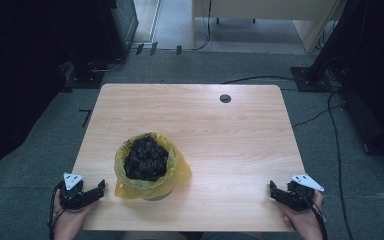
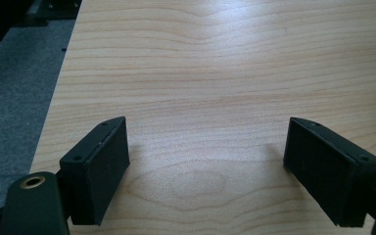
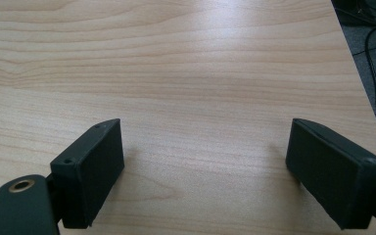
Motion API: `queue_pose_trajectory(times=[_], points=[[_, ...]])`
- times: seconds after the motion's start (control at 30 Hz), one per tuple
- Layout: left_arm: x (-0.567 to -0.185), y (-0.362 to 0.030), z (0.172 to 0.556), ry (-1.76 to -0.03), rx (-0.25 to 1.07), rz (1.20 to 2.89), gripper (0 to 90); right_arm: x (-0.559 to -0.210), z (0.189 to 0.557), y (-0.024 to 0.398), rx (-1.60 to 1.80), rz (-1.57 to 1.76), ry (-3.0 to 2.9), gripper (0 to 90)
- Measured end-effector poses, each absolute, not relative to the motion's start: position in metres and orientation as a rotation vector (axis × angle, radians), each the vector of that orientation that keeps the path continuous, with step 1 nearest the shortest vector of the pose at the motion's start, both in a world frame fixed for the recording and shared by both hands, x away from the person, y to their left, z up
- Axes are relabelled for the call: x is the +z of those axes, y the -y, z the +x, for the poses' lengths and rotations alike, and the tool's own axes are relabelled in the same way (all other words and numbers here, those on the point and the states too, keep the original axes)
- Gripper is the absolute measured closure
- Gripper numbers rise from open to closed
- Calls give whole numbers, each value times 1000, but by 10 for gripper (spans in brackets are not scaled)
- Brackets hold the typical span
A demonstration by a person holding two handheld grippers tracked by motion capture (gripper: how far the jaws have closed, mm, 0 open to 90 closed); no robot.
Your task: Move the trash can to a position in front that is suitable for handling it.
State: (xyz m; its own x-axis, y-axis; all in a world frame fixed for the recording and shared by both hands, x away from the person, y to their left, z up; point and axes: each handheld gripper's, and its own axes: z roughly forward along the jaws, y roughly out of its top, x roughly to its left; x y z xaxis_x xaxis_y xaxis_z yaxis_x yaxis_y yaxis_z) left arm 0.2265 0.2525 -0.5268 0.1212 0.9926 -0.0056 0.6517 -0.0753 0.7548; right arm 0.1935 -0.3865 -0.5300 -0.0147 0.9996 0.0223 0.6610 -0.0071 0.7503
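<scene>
I have both sets of jaws wide open and empty, left gripper (image 1: 101,188) and right gripper (image 1: 271,188) resting at the desk's (image 1: 240,145) near corners. The yellow-lined bin (image 1: 148,167) of dark stuff sits near-left; a careless left reach could tip it or tear the liner.

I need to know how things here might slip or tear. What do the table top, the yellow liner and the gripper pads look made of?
Table top: wood or wood-look laminate, smooth, grain lines with soft sheen. Yellow liner: thin translucent plastic film, wrinkled. Pads: matte black, perhaps rubber or plastic; can't tell which.
</scene>
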Motion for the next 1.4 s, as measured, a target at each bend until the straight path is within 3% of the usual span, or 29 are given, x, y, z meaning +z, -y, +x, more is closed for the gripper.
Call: queue_pose_trajectory(times=[0.3,0.47,0.5,0.53,0.7,1.03,1.2,1.4], points=[[-527,-253,226,-1599,726,1791,168,-530,193,385,808,1708,-1747,159],[-525,-253,223,-1611,738,1755,315,-529,192,383,810,1702,-1740,225],[-523,-253,223,-1605,724,1719,351,-529,190,383,817,1698,-1717,336],[-522,-252,223,-1600,722,1695,376,-529,190,383,822,1698,-1713,364],[-507,-242,229,-1559,704,1626,486,-527,189,382,863,1694,-1712,410],[-480,-219,243,-1504,691,1572,493,-517,188,369,884,1635,-1722,448],[-476,-204,250,-1479,658,1558,559,-513,189,358,915,1587,-1787,505],[-473,-184,253,-1419,655,1590,610,-512,189,348,836,1503,-1803,490]])
